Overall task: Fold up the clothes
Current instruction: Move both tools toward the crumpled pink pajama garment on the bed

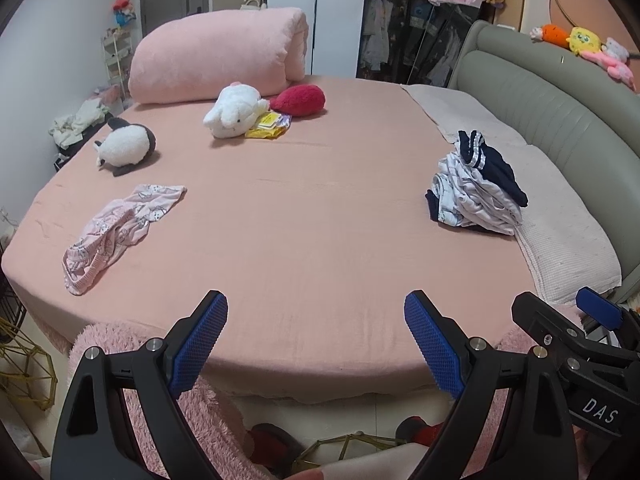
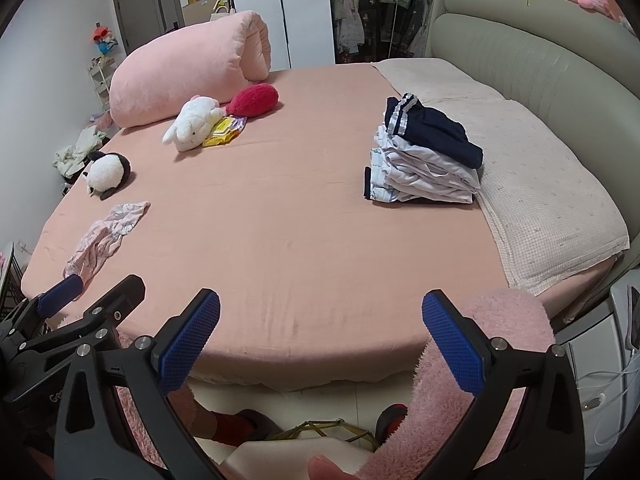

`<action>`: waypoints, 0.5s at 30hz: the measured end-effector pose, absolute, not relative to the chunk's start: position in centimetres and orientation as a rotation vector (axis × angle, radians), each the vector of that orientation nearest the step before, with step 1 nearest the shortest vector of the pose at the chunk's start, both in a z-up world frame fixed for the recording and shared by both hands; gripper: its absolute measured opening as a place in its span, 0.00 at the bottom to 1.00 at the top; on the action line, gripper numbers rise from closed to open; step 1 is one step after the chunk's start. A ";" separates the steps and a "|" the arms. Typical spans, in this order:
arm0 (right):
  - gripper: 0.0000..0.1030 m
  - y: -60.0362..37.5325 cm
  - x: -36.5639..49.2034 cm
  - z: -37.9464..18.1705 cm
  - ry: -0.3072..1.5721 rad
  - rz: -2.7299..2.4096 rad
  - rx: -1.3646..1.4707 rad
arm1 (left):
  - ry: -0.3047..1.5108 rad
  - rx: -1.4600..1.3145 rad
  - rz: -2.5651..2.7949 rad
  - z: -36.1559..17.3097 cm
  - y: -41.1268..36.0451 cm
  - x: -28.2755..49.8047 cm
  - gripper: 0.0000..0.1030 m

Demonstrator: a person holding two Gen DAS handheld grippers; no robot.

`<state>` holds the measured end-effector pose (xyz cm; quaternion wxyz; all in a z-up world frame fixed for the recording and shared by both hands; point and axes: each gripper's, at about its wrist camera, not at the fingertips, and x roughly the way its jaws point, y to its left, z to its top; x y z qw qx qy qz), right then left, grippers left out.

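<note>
My left claw (image 1: pixel 316 340) hangs with its blue-padded fingers spread wide and holding nothing, just past the near edge of the round bed with the salmon-pink sheet (image 1: pixel 304 208). My right claw (image 2: pixel 320 344) is likewise spread apart and bare, close beside the left one. A crumpled pale pink printed garment (image 1: pixel 116 232) lies unfolded near the bed's left edge. Well apart from it, by the grey-green padded headboard (image 1: pixel 552 120), sits a stack of folded white clothes with a navy piece on top (image 2: pixel 428 160), touching the cream waffle-knit blanket (image 2: pixel 552 208).
</note>
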<state>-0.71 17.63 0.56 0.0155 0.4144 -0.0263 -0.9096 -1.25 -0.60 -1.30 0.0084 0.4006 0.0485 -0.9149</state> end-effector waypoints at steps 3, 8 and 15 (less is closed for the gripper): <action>0.99 17.2 -0.9 0.6 -0.074 -2.823 1.299 | 0.152 1.253 -2.847 -1.2 -0.9 -1.6 0.89; 0.99 15.8 -2.5 1.3 -0.006 -2.775 1.288 | 0.225 1.262 -2.836 -0.9 -2.8 -2.5 0.89; 0.99 11.2 -6.0 3.1 0.137 -2.703 1.166 | 0.314 1.190 -2.807 -0.4 -7.7 -4.8 0.89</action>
